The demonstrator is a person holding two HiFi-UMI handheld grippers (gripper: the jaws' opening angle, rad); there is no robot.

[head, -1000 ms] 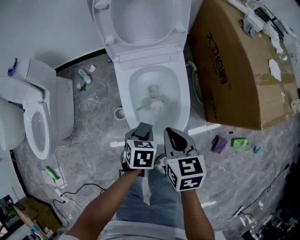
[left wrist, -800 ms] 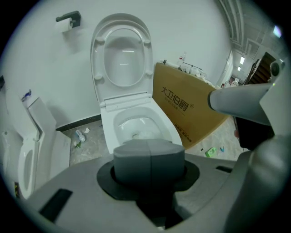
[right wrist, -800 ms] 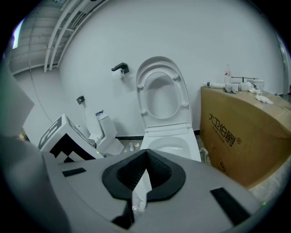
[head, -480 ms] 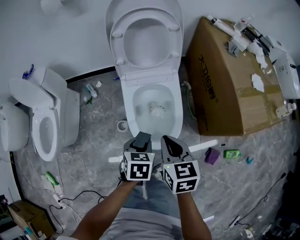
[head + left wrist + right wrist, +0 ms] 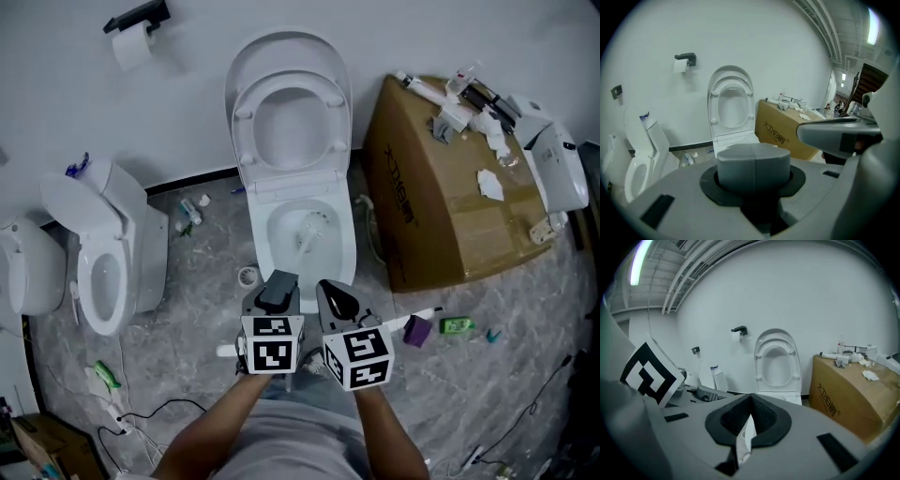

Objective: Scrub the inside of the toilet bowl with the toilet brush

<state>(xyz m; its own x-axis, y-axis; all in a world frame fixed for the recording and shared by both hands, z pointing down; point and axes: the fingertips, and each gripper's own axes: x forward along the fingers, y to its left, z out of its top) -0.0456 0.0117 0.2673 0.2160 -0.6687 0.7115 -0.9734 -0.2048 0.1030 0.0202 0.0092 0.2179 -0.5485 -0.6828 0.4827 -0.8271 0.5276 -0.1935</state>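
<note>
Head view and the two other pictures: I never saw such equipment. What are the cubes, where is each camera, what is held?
No robot: a person holds a tool with tongs in each hand; the patterned cubes are part of them. The head view looks down from the person's head at the left gripper and right gripper before the toilet bowl, toilet brush inside. The other two cameras ride on the tools, looking along the tongs. Left tongs: shut, empty. Right tongs clamp a thin white handle, apparently the brush's. On the floor stand a second toilet and a cardboard box.
</note>
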